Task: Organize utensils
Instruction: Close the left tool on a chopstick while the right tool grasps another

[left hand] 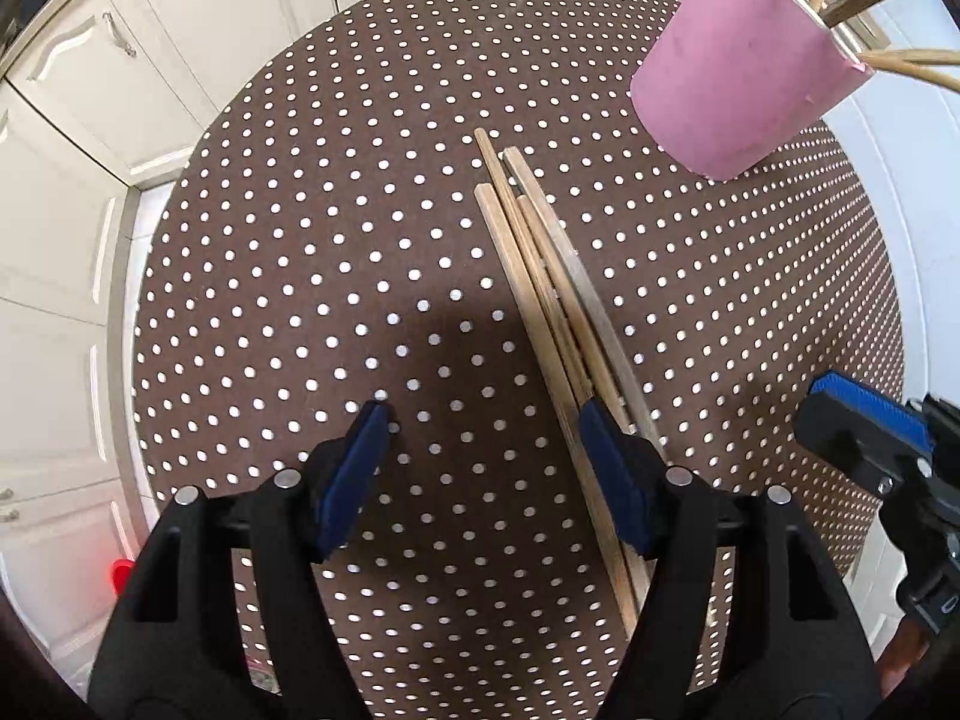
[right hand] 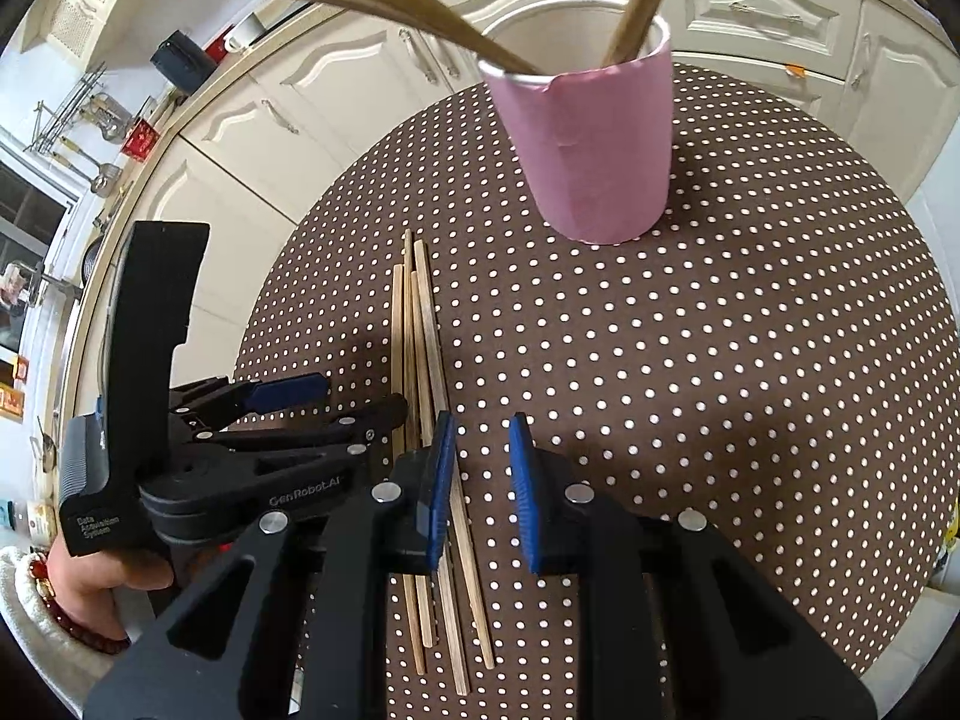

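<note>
Left gripper (left hand: 483,468), black with blue-padded fingers (left hand: 354,474), hovers over the worktop with its jaws spread wide and nothing between them; its right finger overlaps the near part of the bundle of pale wooden chopsticks (left hand: 543,300). Right gripper (right hand: 480,492), of the same build, has its jaws parted by a narrower gap, also empty, with its left finger above the chopsticks' near ends. Seen from the right wrist view, the left gripper's body carries the lettering "GenRobot.AI" and a small label reading "Data Acquisition System".

The chopsticks lie flat and side by side, touching one another, on the round worktop covered in brown cloth with white polka dots (left hand: 336,276), pointing away from both grippers toward the pink cylindrical holder (right hand: 591,150). The holder stands upright beyond the chopsticks' far tips, apart from them, near the worktop's far edge; several wooden utensil handles (right hand: 636,6) lean out of its metal-rimmed mouth.

Open dotted cloth extends to the left of the chopsticks and to their right. The worktop's curved edge is visible on all sides. Cream panelled kitchen cabinets (right hand: 360,78) with metal handles surround it; a counter with assorted kitchen items runs along the upper left of the right wrist view.
</note>
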Motion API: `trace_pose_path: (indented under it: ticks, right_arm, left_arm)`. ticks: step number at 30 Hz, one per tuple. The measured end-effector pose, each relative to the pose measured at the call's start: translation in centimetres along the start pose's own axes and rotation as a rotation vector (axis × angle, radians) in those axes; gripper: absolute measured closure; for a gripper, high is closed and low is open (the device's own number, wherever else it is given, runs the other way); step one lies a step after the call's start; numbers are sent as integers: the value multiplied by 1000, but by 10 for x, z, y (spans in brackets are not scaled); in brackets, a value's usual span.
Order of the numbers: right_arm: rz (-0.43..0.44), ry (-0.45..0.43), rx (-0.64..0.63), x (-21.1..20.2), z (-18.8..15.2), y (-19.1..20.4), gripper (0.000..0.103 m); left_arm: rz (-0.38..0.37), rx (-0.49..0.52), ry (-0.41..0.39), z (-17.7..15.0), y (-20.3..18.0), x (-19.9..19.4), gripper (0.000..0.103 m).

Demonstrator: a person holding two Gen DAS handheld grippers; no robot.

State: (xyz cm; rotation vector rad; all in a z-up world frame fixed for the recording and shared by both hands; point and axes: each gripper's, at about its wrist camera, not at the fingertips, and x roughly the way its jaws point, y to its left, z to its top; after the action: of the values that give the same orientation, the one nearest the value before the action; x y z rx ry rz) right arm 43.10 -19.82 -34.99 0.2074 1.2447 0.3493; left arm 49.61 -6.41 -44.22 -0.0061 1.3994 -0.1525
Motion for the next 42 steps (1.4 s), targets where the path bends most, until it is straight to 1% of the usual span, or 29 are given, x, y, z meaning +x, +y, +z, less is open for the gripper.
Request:
trace_pose_path:
  ticks: [3, 5, 8, 9, 11, 12, 13, 14, 16, 17, 18, 21, 23, 25, 26, 27, 31, 33, 34, 35, 39, 40, 41, 42]
  right_arm:
    - [7, 9, -10, 6, 4, 1, 86]
    - [9, 14, -10, 9, 6, 2, 86]
    - [11, 23, -14, 13, 10, 1, 86]
    - [13, 28, -17, 15, 11, 2, 86]
    - [15, 32, -23, 17, 12, 1, 86]
    - [17, 36, -27, 19, 13, 2, 86]
    - [19, 39, -30, 21, 14, 3, 86]
    - [23, 42, -34, 23, 15, 5, 86]
    - [29, 49, -46, 28, 19, 9, 86]
    - [30, 55, -59, 32, 22, 12, 86]
    - [28, 56, -70, 35, 23, 14, 86]
    - [0, 76, -143, 50, 30, 29, 86]
    - [-28, 86, -197, 59, 34, 37, 86]
    - [-50, 102, -225, 67, 38, 42, 86]
    - [-75, 103, -239, 70, 39, 43, 87]
    - [-85, 113, -245, 74, 41, 43, 89]
    - [-84, 125, -233, 81, 49, 42, 89]
    - [-93, 130, -233, 84, 54, 44, 89]
    - [-97, 133, -241, 85, 54, 45, 90]
    - [-122, 134, -260, 88, 55, 48, 92]
    - [-161, 140, -284, 93, 57, 56, 93]
    - [-171, 132, -292, 94, 58, 58, 93]
    - [-180, 122, -299, 95, 59, 59, 97]
    - [-181, 119, -297, 95, 60, 61, 98]
  left_arm:
    - [-11, -4, 5, 1, 7, 1, 34]
    - [-1, 4, 4, 3, 8, 2, 34]
    - [48, 18, 2, 12, 0, 5, 33]
    - [69, 28, 0, 8, 2, 7, 33]
    - [86, 35, -6, 12, -3, 8, 34]
    - [86, 31, -16, 13, -2, 8, 38]
    - [86, 27, -27, 14, 0, 7, 48]
    - [85, 22, -34, 14, 1, 7, 54]
    - [66, -4, -43, 15, 15, 4, 73]
    - [46, -17, -43, 15, 22, 3, 76]
    - [32, -26, -43, 15, 26, 3, 82]
    - [4, -40, -36, 15, 37, 2, 90]
    - [-9, -42, -35, 12, 41, 2, 90]
    - [-18, -44, -38, 9, 44, 2, 90]
    - [-25, -45, -40, 7, 45, 2, 90]
    - [-27, -46, -42, -2, 46, 3, 91]
    - [-33, -48, -45, -15, 46, 2, 91]
    - [-37, -50, -43, -18, 46, 1, 91]
    - [-39, -50, -42, -12, 46, 5, 92]
    - [-40, -49, -42, -13, 46, 5, 92]
    - [-49, -55, -42, -20, 49, 3, 96]
    - [-52, -59, -47, -31, 51, -8, 96]
    - [-54, -62, -50, -32, 51, -10, 96]
    - [-56, -64, -53, -34, 52, -12, 96]
